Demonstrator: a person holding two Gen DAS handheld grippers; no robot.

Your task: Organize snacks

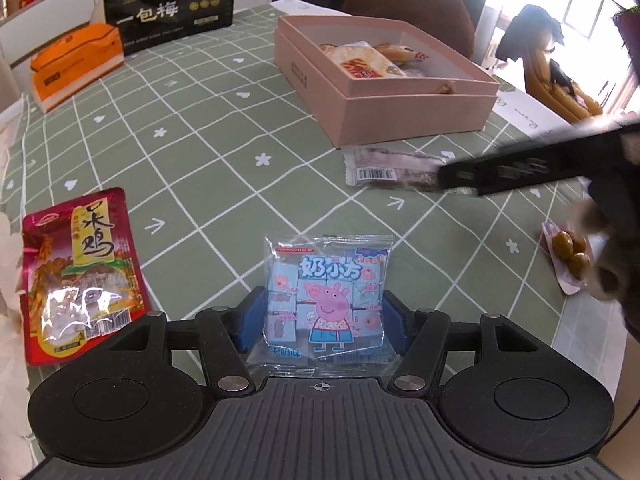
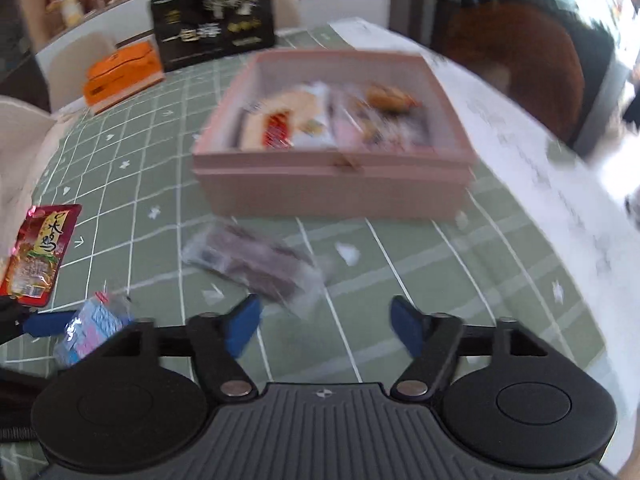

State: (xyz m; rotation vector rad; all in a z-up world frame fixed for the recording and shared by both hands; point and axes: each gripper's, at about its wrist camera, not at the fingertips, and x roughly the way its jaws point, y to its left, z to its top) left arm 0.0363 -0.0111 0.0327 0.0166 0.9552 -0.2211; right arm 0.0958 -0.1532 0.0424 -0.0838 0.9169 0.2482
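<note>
Pink card forms the open box (image 1: 416,108) that serves as landmark on the green checked tablecloth (image 1: 192,128), with several snack packets already lying inside it. In front of the box, the left gripper (image 1: 324,320) has its blue pads on either side of a pale blue cartoon-pig packet (image 1: 326,300), apparently clamping it by the edges. A red pouch (image 1: 80,276) lies further left of that. Just before the box's near wall lies a clear packet of dark strips (image 2: 256,264); the right gripper (image 2: 326,324) hovers over its near end with jaws spread wide and nothing between them. An orange carton (image 1: 76,68) and black bag (image 1: 168,4) stand beyond the box to its left
</note>
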